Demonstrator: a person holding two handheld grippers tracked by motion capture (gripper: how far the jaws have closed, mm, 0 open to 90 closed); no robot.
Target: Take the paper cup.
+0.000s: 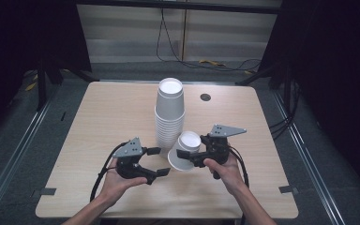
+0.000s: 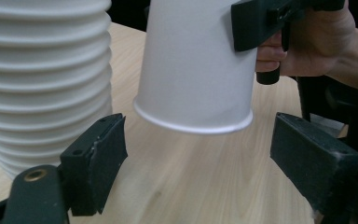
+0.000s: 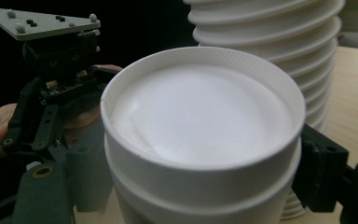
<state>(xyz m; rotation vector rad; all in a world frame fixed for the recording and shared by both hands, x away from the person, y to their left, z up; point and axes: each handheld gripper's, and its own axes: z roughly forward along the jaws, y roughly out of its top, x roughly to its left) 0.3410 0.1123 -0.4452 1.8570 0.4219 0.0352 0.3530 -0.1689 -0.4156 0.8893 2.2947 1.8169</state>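
Note:
A tall stack of upturned white paper cups (image 1: 170, 112) (image 2: 42, 70) (image 3: 270, 37) stands in the middle of the table. Just right of its base, my right gripper (image 1: 187, 157) (image 3: 205, 177) is shut on a white paper cup (image 1: 185, 150) (image 2: 196, 70) (image 3: 200, 116). The cup is held tilted, base up, a little above the wood, and a second cup seems nested in it. My left gripper (image 1: 161, 161) (image 2: 196, 154) stands open just left of that cup, its jaws wide apart with nothing between them and the cup's rim hanging just beyond their tips.
The light wooden table (image 1: 108, 117) has a round cable hole (image 1: 205, 97) at the back right. Cables (image 1: 206, 61) lie on the floor behind it. Dark stands flank the table on both sides.

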